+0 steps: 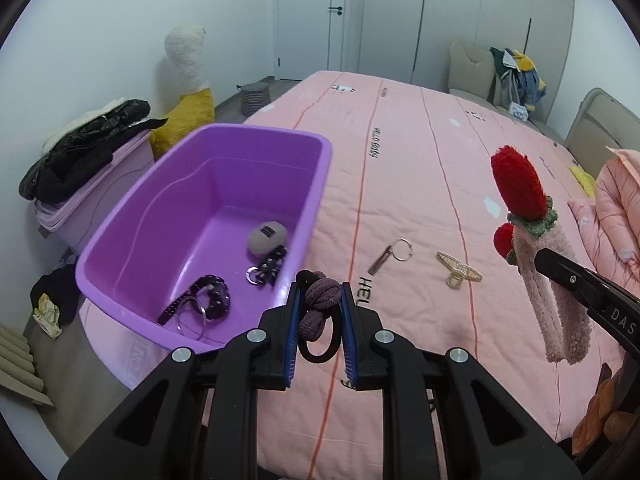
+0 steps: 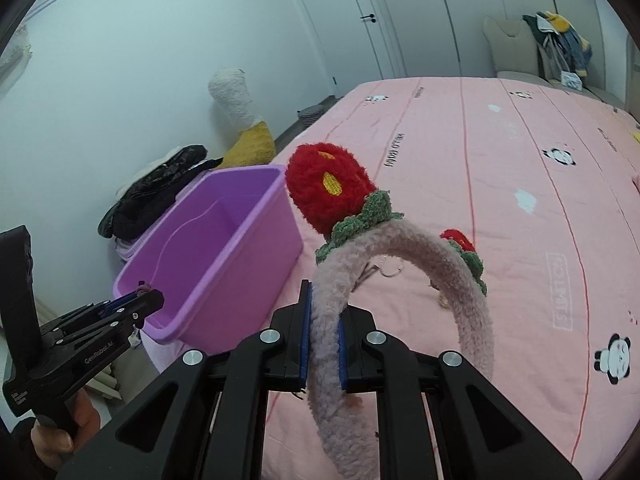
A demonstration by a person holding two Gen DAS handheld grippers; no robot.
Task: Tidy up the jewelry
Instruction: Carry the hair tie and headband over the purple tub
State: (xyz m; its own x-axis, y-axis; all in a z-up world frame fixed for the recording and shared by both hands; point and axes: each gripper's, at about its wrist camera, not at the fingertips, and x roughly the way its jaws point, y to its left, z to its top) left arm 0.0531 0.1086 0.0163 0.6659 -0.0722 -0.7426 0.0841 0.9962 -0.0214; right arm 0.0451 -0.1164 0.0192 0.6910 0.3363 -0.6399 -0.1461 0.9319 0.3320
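Left gripper (image 1: 320,296) clamped on a soft, squashy hair tie (image 1: 319,304). Right gripper (image 2: 323,330) pinches the fuzzy headband (image 2: 404,264) low on its band: light, springy, top-heavy. Tub (image 1: 120,240) at left of frame.

Home bedroom, pink quilted bed (image 1: 420,168) filling centre frame, white door (image 1: 308,16) top centre, clothes heap (image 1: 518,76) upper right, plush toy (image 1: 186,80) upper left

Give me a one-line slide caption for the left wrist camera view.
Left gripper holds a knotted hair tie beside the purple bin; right gripper holds a fuzzy pink headband.
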